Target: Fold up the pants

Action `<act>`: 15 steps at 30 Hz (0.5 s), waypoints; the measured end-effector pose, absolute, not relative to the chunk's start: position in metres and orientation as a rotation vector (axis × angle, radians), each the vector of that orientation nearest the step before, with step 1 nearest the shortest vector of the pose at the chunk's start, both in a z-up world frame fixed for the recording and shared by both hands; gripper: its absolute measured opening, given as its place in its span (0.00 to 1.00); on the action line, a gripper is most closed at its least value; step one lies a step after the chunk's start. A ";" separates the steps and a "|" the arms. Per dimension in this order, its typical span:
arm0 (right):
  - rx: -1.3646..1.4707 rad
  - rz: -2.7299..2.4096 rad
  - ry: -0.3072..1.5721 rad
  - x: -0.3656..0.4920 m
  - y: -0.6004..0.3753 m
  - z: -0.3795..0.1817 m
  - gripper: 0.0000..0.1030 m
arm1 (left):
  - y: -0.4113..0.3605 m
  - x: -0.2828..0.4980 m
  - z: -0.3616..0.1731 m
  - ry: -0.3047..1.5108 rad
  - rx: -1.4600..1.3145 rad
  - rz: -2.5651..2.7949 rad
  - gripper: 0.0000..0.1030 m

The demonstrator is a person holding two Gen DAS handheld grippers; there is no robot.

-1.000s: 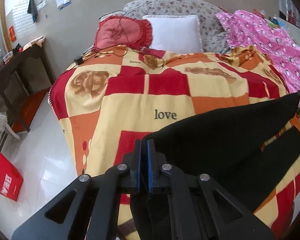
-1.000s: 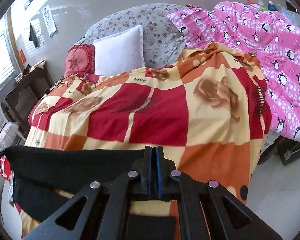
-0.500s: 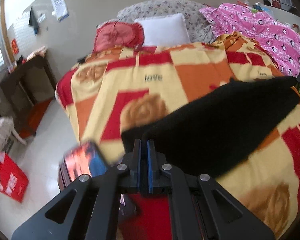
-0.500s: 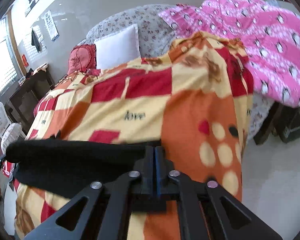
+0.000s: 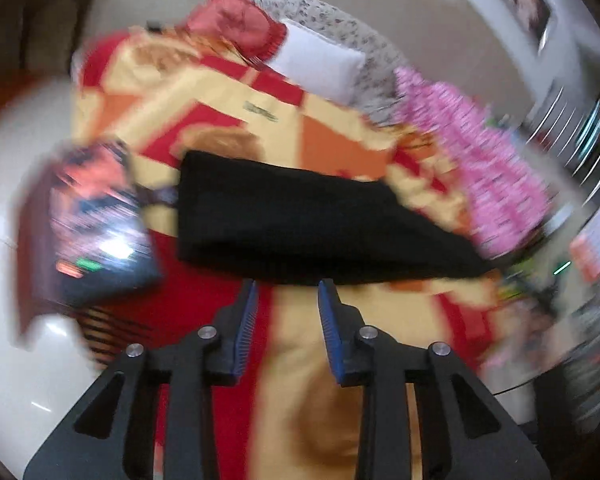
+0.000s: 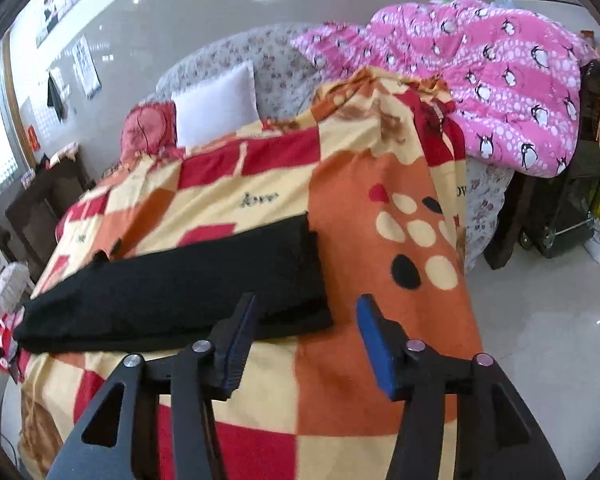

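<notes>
Both jaws opening, nothing between them: left gripper (image 5: pixel 288 312) and right gripper (image 6: pixel 306 332) at 6 o'clock of black pants (image 6: pixel 180 280), folded flat on blanket (image 6: pixel 380 360).

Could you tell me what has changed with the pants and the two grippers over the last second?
Both grippers were clamped on the black pants and carrying them; now the left gripper and right gripper have let go, their jaws opening with nothing between them. The pants have come down and lie folded on the checked blanket. The white pillow and pink quilt are unchanged.
</notes>
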State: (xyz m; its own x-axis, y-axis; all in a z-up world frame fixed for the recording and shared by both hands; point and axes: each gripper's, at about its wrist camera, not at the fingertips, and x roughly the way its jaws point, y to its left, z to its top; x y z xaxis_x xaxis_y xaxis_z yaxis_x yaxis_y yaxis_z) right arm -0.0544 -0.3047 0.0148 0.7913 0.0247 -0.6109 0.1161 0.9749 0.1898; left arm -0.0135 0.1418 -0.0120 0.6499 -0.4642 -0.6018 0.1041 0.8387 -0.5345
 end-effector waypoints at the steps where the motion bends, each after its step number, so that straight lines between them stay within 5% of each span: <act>1: 0.238 -0.039 0.643 -0.055 -0.302 0.015 0.52 | 0.144 -0.005 -0.018 0.821 -0.575 -0.365 0.28; 15: 0.291 0.026 0.672 -0.057 -0.277 -0.017 0.52 | 0.163 0.040 -0.058 0.840 -1.092 -0.355 0.33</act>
State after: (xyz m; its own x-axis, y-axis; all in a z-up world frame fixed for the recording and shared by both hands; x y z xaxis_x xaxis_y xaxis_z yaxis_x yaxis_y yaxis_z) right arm -0.0575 -0.2767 -0.0166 0.7841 0.1166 -0.6096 0.0701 0.9593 0.2736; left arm 0.0397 0.1634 -0.0585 0.6499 -0.6330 -0.4206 -0.1391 0.4450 -0.8847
